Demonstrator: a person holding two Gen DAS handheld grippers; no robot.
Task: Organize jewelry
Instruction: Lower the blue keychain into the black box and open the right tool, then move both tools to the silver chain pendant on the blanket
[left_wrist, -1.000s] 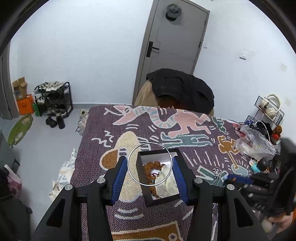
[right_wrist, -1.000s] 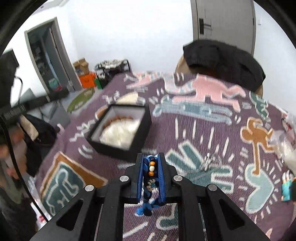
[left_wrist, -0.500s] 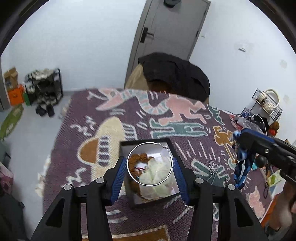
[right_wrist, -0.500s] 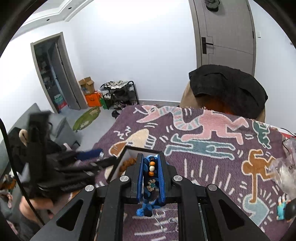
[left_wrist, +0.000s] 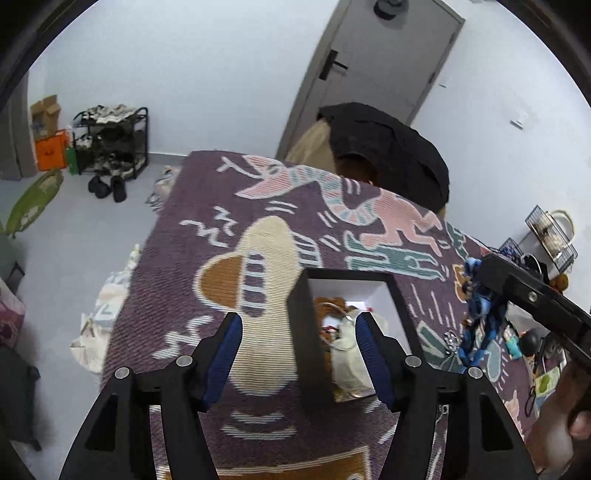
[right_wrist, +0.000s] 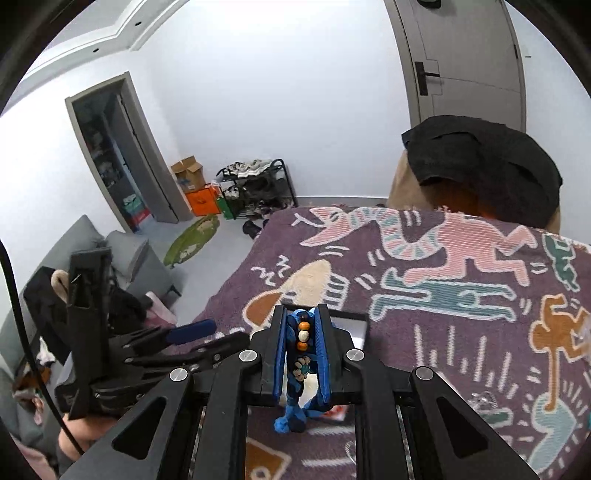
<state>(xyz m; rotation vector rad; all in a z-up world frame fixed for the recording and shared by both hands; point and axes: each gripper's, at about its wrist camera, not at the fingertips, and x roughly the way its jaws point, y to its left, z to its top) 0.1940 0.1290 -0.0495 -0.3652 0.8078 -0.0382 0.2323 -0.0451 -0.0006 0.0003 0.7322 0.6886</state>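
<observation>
Since a second ago the thin silver hoop that sat between the left gripper (left_wrist: 298, 345) fingers has gone from them and now lies inside the black square cardboard box with white lining (left_wrist: 306, 334), on top of a pale cloth pouch (left_wrist: 347, 360) and beside something brown and fuzzy. The left gripper has also dipped lower and closer to the box, so that its near wall now stands between the blue-padded fingers (left_wrist: 226, 356). Its jaws are spreading and opening further, with nothing pinched; only the box wall and the purple patterned woven blanket (left_wrist: 207, 236) show in the gap. The tool points steeply down at the blanket, near its left edge.

Meanwhile the right gripper (right_wrist: 303, 360) has travelled from open blanket to a place over the box (right_wrist: 351, 325), whose far rim shows just past its fingertips. Its jaws are pressed tight on a blue knotted cord bracelet with orange, white and dark beads (right_wrist: 301, 363), which hangs straight down between the pads with a knotted tail below. In the left wrist view that bracelet (left_wrist: 480, 317) dangles off the right side of the box, apart from it. A hand (right_wrist: 83, 437) wrapped around the left tool's grip shows at the lower left of the right wrist view.
</observation>
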